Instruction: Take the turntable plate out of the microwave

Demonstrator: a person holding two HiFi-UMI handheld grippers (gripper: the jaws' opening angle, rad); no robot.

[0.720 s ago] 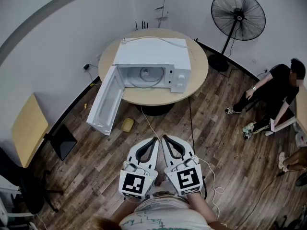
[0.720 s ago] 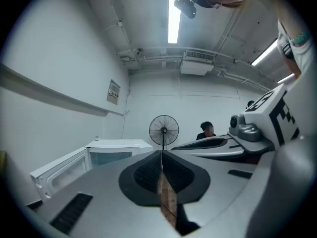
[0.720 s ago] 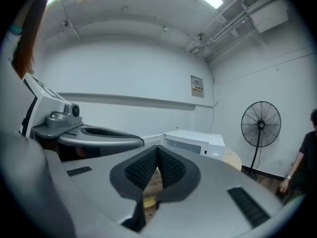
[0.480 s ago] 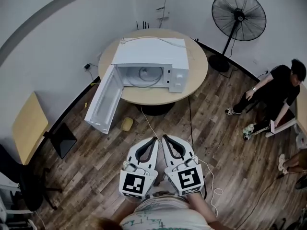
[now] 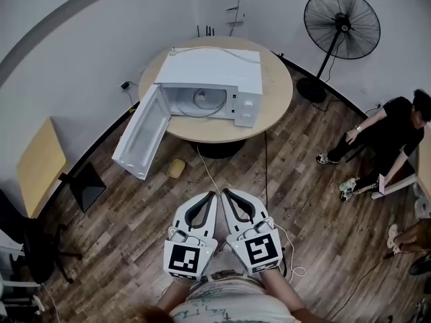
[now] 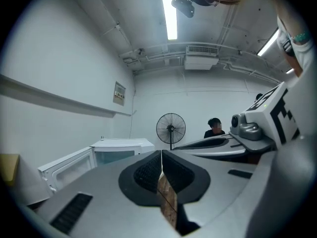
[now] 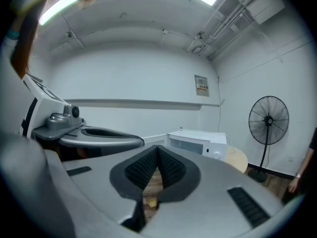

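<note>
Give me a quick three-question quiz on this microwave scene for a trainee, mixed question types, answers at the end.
1. True or false: the door of the microwave stands open.
2. Where is the turntable plate? A: on the floor. B: inside the microwave. C: on top of the microwave.
3. Fill in: the left claw and the right claw are both ____ and hold nothing.
Key: 1 true; 2 B; 3 shut.
</note>
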